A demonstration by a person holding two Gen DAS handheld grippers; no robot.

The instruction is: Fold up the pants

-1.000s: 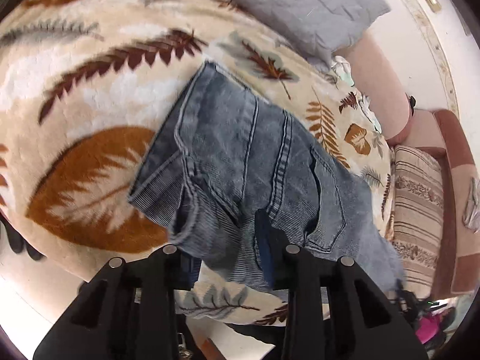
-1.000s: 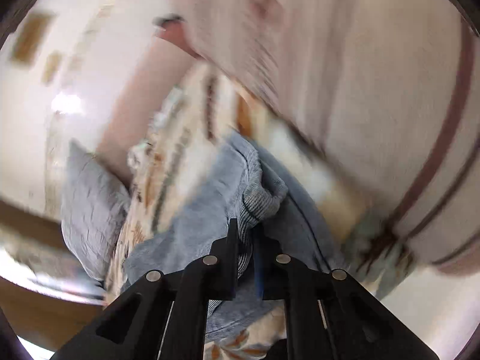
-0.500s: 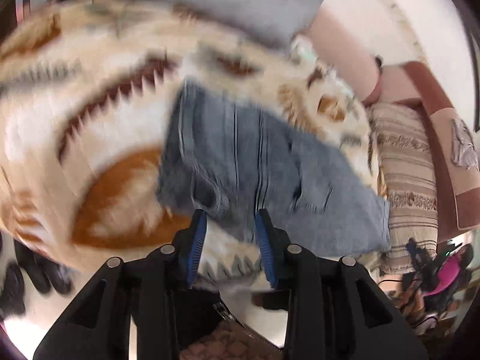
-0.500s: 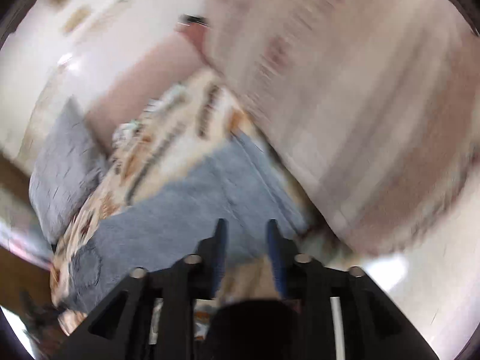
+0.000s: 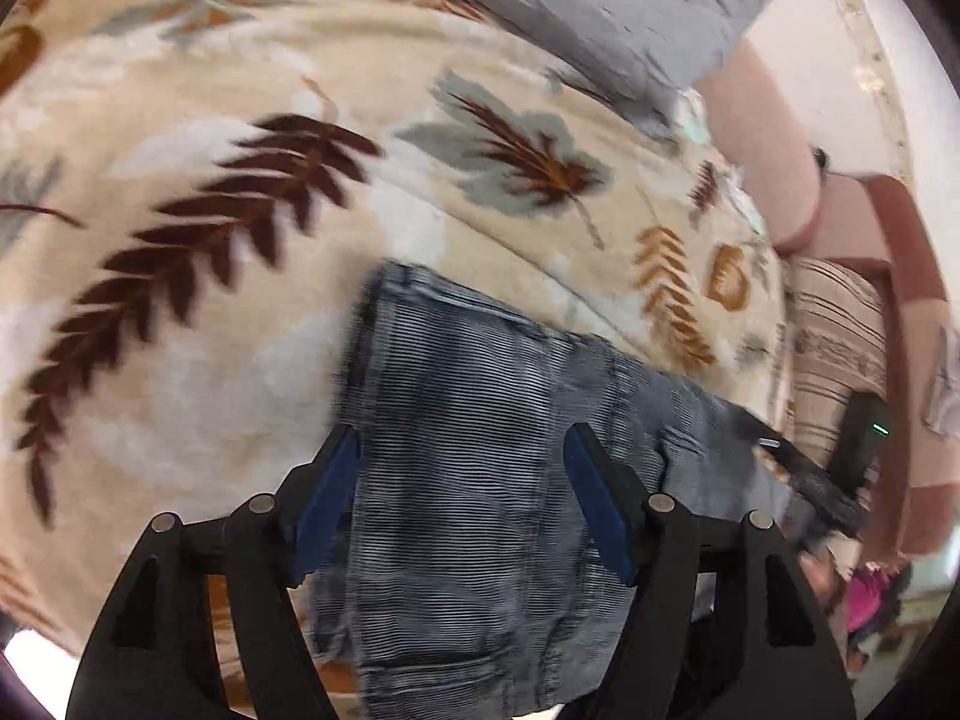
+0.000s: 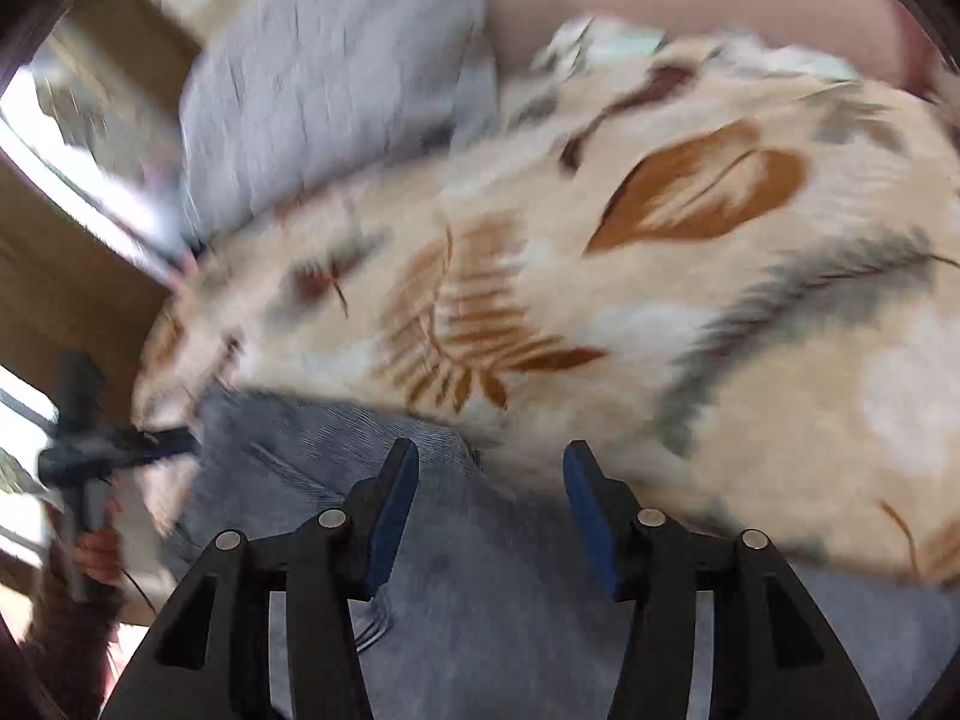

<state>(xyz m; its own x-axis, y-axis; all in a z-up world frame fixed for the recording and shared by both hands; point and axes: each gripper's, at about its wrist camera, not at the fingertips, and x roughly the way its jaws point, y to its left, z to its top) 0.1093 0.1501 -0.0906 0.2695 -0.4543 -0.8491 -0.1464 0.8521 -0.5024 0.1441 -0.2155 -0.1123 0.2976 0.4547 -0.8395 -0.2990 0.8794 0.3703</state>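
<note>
The folded blue-grey denim pants [image 5: 468,396] lie on a cream blanket with a leaf print [image 5: 240,120]. My left gripper [image 5: 465,438] hovers over their near part. Its jaws are opening and stand wide, with the denim under the gap and the blue pads [image 5: 327,504] off it. In the right wrist view the pants [image 6: 480,588] fill the bottom. My right gripper [image 6: 492,453] hangs over their far edge, jaws closing, with no fabric pinched between them. A hand [image 6: 99,546] holds the left gripper's black body [image 6: 78,450] at the left edge.
A grey pillow [image 5: 630,12] lies at the blanket's far side, also visible as the pillow [image 6: 324,72]. A striped cushion [image 5: 840,330] and a pink sofa arm [image 5: 762,150] stand to the right. Brown wooden furniture [image 6: 60,276] is at the left.
Both grippers have let go of the denim, and the pants now lie folded on the blanket. The right gripper has swung far across and rolled. The left jaws have spread wider over the pants.
</note>
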